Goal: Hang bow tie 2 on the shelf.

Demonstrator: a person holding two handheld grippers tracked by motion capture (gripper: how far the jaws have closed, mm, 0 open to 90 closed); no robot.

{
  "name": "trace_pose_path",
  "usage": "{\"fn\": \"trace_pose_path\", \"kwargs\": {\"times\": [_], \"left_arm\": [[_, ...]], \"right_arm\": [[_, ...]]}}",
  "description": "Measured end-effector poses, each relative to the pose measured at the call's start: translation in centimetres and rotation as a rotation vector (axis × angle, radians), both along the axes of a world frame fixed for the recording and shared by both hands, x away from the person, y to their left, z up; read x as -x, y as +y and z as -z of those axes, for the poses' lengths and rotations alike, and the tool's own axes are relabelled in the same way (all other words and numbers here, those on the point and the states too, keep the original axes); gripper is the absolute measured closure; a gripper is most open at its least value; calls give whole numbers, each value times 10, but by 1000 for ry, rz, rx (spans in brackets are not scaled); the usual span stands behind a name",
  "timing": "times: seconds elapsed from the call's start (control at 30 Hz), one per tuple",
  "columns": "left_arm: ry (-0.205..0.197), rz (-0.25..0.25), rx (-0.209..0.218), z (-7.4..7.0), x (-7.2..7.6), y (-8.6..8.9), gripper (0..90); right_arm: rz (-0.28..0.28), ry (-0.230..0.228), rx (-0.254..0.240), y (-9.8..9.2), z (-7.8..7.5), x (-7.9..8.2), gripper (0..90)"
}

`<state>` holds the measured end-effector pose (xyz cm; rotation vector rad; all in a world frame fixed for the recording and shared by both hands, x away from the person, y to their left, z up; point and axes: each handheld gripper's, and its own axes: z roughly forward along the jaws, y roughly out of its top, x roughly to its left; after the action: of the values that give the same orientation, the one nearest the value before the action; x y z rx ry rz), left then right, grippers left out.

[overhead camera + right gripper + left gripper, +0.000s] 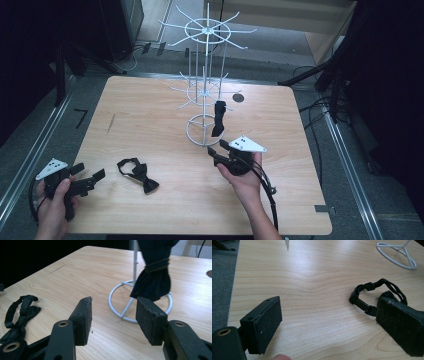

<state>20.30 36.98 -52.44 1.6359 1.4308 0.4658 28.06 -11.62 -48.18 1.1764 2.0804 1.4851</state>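
We see a pale wooden table [150,115] from above, with a person's two hands at its near edge, each holding a black two-jaw gripper. A white wire display rack [205,80] stands toward the far middle on a round ring base. A black fabric bow tie [218,118] hangs from one of its lower arms, dangling upright, long axis vertical, its lower wing down by the ring. The right gripper [216,152] sits just in front of the ring base, pointing toward the hanging tie; its jaws stand partly spread, with nothing between the rough, dark pads. In the right gripper view the tie [152,277] hangs just beyond the jaws, pinched at its middle by a band.

A second black bow tie [139,174] lies flat on the table with its strap looped, long axis slanting from far left to near right. It rests just right of the left gripper [90,175], whose jaws are spread wide and hold nothing.
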Motion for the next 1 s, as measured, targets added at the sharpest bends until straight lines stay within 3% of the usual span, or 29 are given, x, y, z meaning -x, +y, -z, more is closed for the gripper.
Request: {"fn": "trace_pose_path", "kwargs": {"times": [1.0], "left_arm": [[11, 15, -5, 0, -2, 0, 71]], "right_arm": [[-132, 39, 34, 68, 14, 12, 501]]}}
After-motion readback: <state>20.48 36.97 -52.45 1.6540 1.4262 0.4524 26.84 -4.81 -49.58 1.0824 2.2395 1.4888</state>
